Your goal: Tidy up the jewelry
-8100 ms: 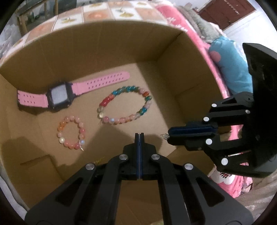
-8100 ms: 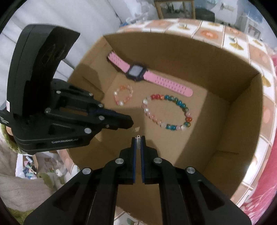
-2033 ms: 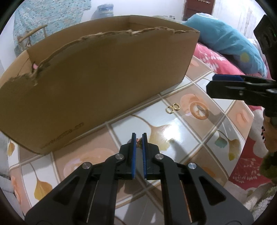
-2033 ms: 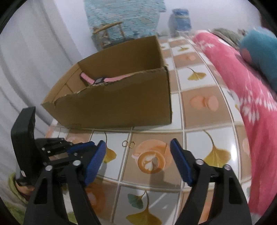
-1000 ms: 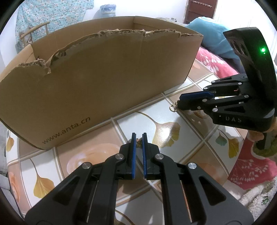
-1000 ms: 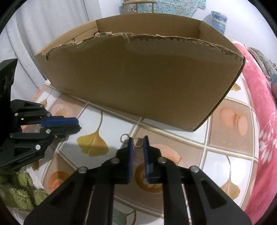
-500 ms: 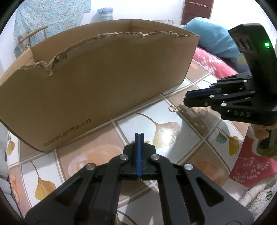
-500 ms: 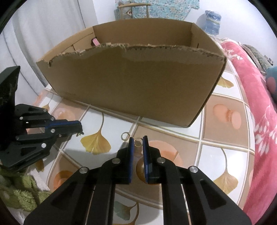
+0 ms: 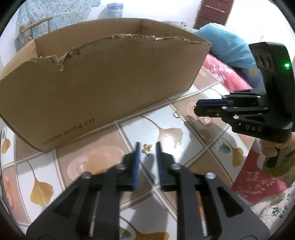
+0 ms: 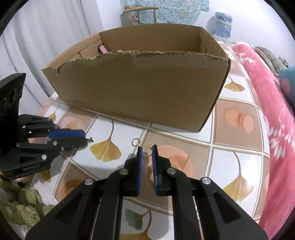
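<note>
A small gold butterfly charm (image 9: 147, 148) lies on the tiled table between the parted fingers of my left gripper (image 9: 147, 149), which is open. In the right wrist view the charm (image 10: 90, 140) shows at the left gripper's tip. My right gripper (image 10: 147, 151) is slightly parted around a small gold ring (image 10: 147, 151); whether the pads touch it I cannot tell. A second gold ring (image 10: 135, 142) lies just to its left, also seen in the left wrist view (image 9: 176, 114). The cardboard box (image 10: 140, 88) stands behind, with a pink watch strap (image 10: 102, 49) inside.
The table top (image 10: 236, 140) has white and brown tiles with ginkgo leaf prints. A pink floral blanket (image 10: 272, 103) lies to the right, a blue pillow (image 9: 226, 48) beyond. A green shaggy cloth (image 10: 22, 206) lies at the lower left. A chair (image 10: 140, 14) stands behind the box.
My left gripper was shut half a second ago and has now opened, with the butterfly charm lying between its fingers. The right gripper has risen a little with the ring between its fingers.
</note>
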